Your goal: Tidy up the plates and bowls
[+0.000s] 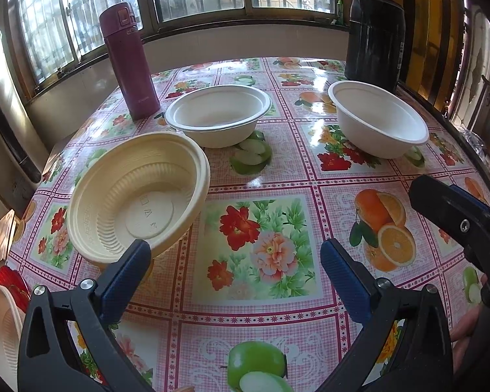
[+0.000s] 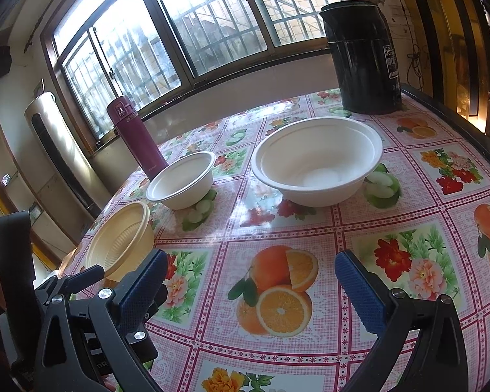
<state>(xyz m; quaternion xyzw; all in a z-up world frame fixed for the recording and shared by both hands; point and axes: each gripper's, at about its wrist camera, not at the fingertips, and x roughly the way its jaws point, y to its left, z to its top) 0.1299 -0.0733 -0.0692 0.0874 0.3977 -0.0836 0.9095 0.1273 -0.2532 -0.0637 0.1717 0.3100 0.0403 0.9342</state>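
Both grippers empty, jaws spread wide: left gripper [image 1: 235,258], right gripper [image 2: 250,272]. Step appears to be gathering bowls for stacking. Yellow bowl [image 1: 137,196] at near-left of table [image 1: 277,176], tilted, mouth facing up toward left gripper (looks propped, on what unclear). Two white bowls upright, mouths up: middle white bowl [image 1: 217,114], right white bowl [image 2: 317,160]. Round, no long axis. Next likely: left gripper pinches yellow rim, nests it.

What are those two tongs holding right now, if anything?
Nothing. The left tongs and right tongs are both open over the tablecloth; the yellow bowl sits beside the left one, ungripped.
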